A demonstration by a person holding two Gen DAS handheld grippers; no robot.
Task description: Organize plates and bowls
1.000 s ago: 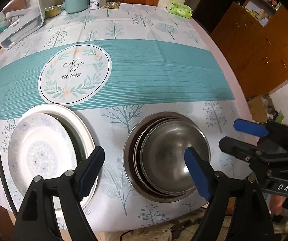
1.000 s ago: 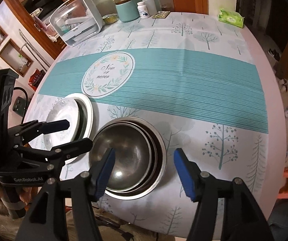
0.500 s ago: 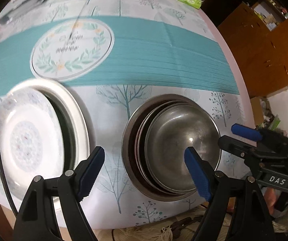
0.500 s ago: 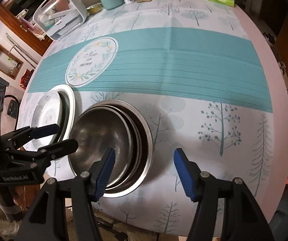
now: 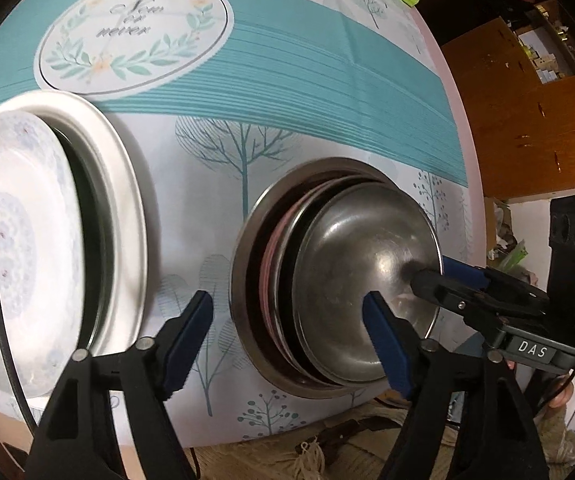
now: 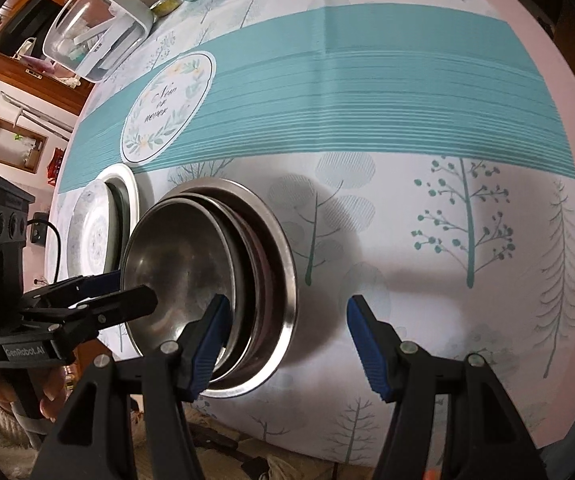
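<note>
I tilt both tongs steeply down at the table's (image 6: 427, 184) near edge. My left tongs (image 5: 287, 338), jaws just closing but spread, straddle the left rim of the steel bowl stack (image 5: 351, 300); my right tongs (image 6: 285, 344) gape over its right rim. The plates (image 5: 27, 240) lie just left.
</note>
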